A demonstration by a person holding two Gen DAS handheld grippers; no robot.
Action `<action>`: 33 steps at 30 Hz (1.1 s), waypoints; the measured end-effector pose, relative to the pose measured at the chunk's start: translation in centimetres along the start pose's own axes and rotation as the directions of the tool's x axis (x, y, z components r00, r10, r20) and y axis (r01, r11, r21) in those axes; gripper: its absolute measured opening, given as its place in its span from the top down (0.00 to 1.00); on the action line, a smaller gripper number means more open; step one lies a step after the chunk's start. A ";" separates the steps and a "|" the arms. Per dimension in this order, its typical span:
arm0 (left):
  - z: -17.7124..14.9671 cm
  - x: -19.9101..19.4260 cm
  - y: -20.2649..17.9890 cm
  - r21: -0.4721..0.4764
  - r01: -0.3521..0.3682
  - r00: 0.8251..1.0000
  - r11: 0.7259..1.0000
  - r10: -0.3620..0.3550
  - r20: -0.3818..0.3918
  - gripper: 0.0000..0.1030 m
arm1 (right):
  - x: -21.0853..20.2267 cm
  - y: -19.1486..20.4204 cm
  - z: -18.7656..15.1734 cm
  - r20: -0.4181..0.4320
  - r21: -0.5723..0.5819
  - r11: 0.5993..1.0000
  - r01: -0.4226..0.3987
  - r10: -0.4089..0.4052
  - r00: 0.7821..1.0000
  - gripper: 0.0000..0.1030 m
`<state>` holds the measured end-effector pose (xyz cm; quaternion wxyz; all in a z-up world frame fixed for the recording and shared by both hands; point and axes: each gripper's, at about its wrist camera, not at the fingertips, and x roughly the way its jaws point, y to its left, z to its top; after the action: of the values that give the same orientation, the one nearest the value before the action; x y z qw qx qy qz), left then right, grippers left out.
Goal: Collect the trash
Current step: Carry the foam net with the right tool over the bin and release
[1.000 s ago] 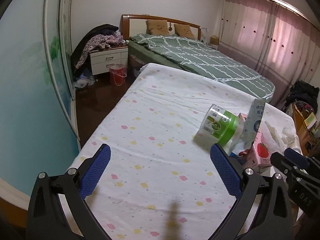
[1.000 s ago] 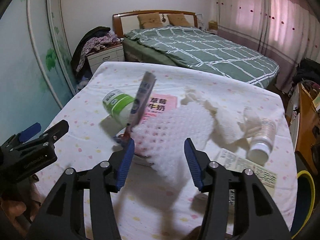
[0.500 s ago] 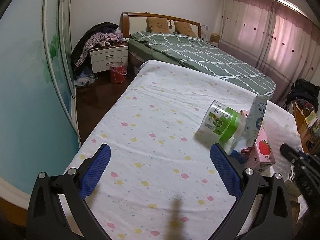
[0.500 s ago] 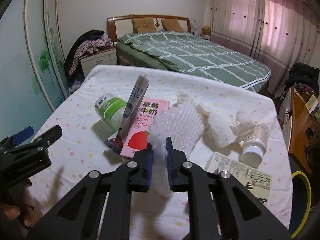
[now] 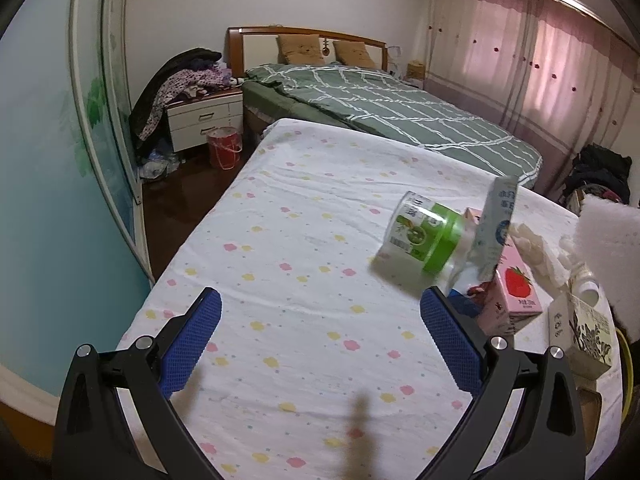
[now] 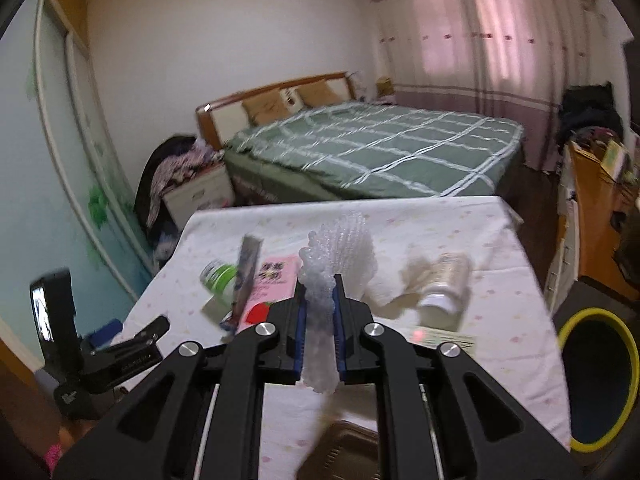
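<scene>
The right gripper [image 6: 320, 312] pinches the white bubble wrap [image 6: 340, 248] above the spotted sheet [image 6: 500, 300], left of the yellow-rimmed bin [image 6: 596, 376]. The left gripper [image 5: 316, 340] is spread, empty. The flimsy wrap, seemingly pinched by one edge, could slip before reaching the bin.

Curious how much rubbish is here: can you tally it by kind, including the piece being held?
Drink cartons: 2 (pink strawberry carton, blue-and-white carton)
Plastic containers: 2 (green-banded clear tub, white plastic bottle)
White foam netting sleeve, held in the right gripper: 1
Crumpled white tissue: 1
White box with black flower print: 1
Total: 7
</scene>
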<state>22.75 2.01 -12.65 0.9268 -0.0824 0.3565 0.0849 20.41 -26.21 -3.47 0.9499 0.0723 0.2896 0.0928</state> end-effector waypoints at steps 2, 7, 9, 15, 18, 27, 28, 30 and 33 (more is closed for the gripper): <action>0.0 -0.1 -0.4 0.013 0.008 1.000 1.000 -0.008 0.000 0.05 | -1.2 -1.8 0.1 0.028 0.035 0.999 0.040 -0.041 0.999 0.89; -0.3 -0.9 -1.5 0.058 0.029 0.999 0.998 -0.030 0.020 0.05 | -3.4 -7.5 -0.5 0.063 0.142 0.972 0.189 -0.200 0.978 0.89; -0.4 -1.2 -1.9 0.072 0.036 0.999 0.997 -0.038 0.025 0.05 | -4.0 -10.0 -1.3 0.058 0.192 0.949 0.251 -0.267 0.962 0.89; -0.8 -1.6 -3.3 0.121 0.056 0.998 0.991 -0.060 0.026 0.05 | -5.1 -17.5 -4.2 0.002 0.322 0.845 0.427 -0.452 0.892 0.88; -0.9 -1.7 -3.8 0.150 0.065 0.997 0.987 -0.070 0.031 0.05 | -4.8 -20.4 -5.6 -0.041 0.358 0.794 0.490 -0.512 0.858 0.88; -1.5 -2.4 -5.9 0.239 0.082 0.994 0.967 -0.096 0.044 0.05 | -3.3 -24.3 -7.9 -0.130 0.390 0.698 0.601 -0.604 0.786 0.87; -1.6 -2.4 -6.1 0.246 0.085 0.994 0.965 -0.098 0.043 0.05 | -3.3 -24.3 -7.9 -0.132 0.387 0.692 0.610 -0.613 0.779 0.86; -1.8 -2.5 -6.5 0.264 0.088 0.994 0.961 -0.103 0.043 0.05 | -3.5 -24.2 -7.9 -0.131 0.387 0.682 0.621 -0.625 0.769 0.76; -2.0 -2.5 -7.0 0.290 0.082 0.994 0.954 -0.100 0.047 0.05 | -3.8 -24.6 -8.1 -0.132 0.400 0.671 0.625 -0.632 0.763 0.54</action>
<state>21.11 -5.52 -11.78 0.9424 0.0395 0.3321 -0.0081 16.08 -50.29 -12.83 0.8871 0.1718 0.3010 -0.3048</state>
